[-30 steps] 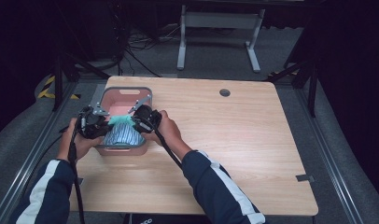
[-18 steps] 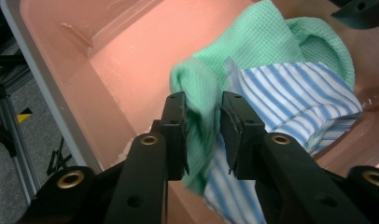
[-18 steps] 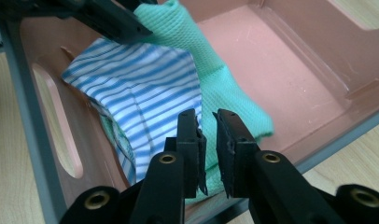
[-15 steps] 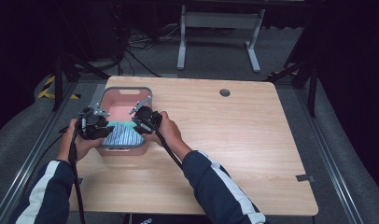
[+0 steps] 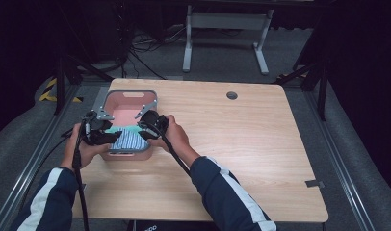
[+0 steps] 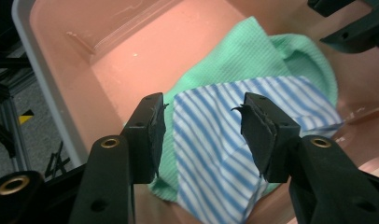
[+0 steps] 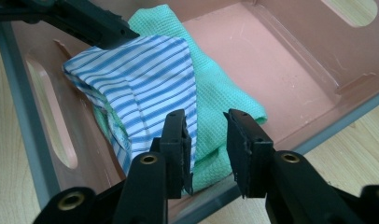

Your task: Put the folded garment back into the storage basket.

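Note:
A pink bin with a grey rim (image 5: 131,92) stands on the left of the wooden table. In its near end lies a green cloth (image 6: 243,56) with a folded blue-and-white striped cloth (image 6: 211,140) on top. My left gripper (image 6: 204,109) hovers over the striped cloth; its jaws have just been opening and the pads stand clear of the fabric. My right gripper (image 7: 206,123) hangs over the near wall, jaws also just opened, with the green cloth (image 7: 220,93) and the edge of the striped cloth (image 7: 145,84) below them. In the high view both grippers (image 5: 111,137) (image 5: 144,130) flank the cloths.
The bin's far half is bare pink floor (image 7: 290,51). A round cable hole (image 5: 232,95) sits near the table's far edge and a grey tab (image 5: 315,183) at its right edge. A metal stand (image 5: 222,29) is on the floor behind the table.
Both pairs of jaws have opened and let go of the striped cloth, which now rests lower in the bin on the green cloth. The hands have hardly moved.

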The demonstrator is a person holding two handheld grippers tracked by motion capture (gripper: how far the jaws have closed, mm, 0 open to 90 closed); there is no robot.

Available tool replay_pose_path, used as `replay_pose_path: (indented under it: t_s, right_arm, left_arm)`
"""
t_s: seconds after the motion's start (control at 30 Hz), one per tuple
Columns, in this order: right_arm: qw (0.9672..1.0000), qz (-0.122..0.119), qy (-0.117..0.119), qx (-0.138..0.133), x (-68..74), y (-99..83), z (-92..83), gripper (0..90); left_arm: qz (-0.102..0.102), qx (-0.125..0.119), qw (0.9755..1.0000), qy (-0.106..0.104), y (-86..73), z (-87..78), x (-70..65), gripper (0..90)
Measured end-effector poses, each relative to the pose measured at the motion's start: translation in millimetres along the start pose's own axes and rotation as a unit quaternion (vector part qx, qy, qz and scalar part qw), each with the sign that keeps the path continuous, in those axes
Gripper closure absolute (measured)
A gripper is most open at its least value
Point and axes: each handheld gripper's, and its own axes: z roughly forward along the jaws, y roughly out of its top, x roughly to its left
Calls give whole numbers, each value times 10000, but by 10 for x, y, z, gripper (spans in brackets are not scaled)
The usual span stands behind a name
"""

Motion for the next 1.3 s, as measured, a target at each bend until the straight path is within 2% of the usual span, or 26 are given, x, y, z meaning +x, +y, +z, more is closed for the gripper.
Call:
replay_pose_path:
  t_s: [0.03, 0.07, 0.17, 0.27, 0.4, 0.5, 0.53, 0.67, 0.77, 0.87, 1.07, 1.13, 1.3]
  right_arm:
    - [9999, -115, -19, -30, -1, -4, -21, 650]
    - [9999, -107, -32, -19, -2, -7, -31, 646]
    - [9999, -104, -85, -53, -11, -14, -63, 630]
    - [9997, -146, -182, -81, -25, -16, -136, 587]
    - [9997, -165, -160, -129, -32, -20, -195, 566]
    - [9995, -183, -223, -132, -33, -21, -245, 539]
    - [9993, -209, -264, -167, -32, -26, -286, 523]
    - [9989, -269, -340, -189, -33, -61, -332, 495]
    - [9986, -254, -446, -108, -43, -108, -354, 464]
    - [9984, -309, -474, -83, -68, -142, -409, 452]
    - [9973, -424, -599, -9, -146, -201, -561, 443]
    - [9971, -421, -632, 0, -169, -228, -615, 440]
    - [9963, -466, -720, 56, -208, -301, -741, 432]
  left_arm:
    - [33, -31, 10000, 14, 23, -12, -15, 500]
    - [-13, -72, 10000, -22, 34, -9, -30, 499]
    - [30, -72, 10000, -11, 65, -16, -47, 492]
    - [27, -215, 9998, -22, 104, -46, -89, 480]
    - [47, -408, 9991, -44, 131, -81, -128, 468]
    - [80, -453, 9989, -55, 152, -112, -164, 453]
    - [116, -544, 9984, -90, 161, -128, -194, 447]
    - [83, -619, 9980, -107, 179, -155, -239, 432]
    - [123, -693, 9975, -100, 206, -179, -285, 406]
    - [167, -784, 9965, -220, 221, -200, -331, 392]
    - [232, -907, 9955, -149, 265, -224, -419, 332]
    - [209, -983, 9947, -208, 274, -230, -445, 318]
    - [290, -1032, 9942, -114, 301, -240, -536, 290]
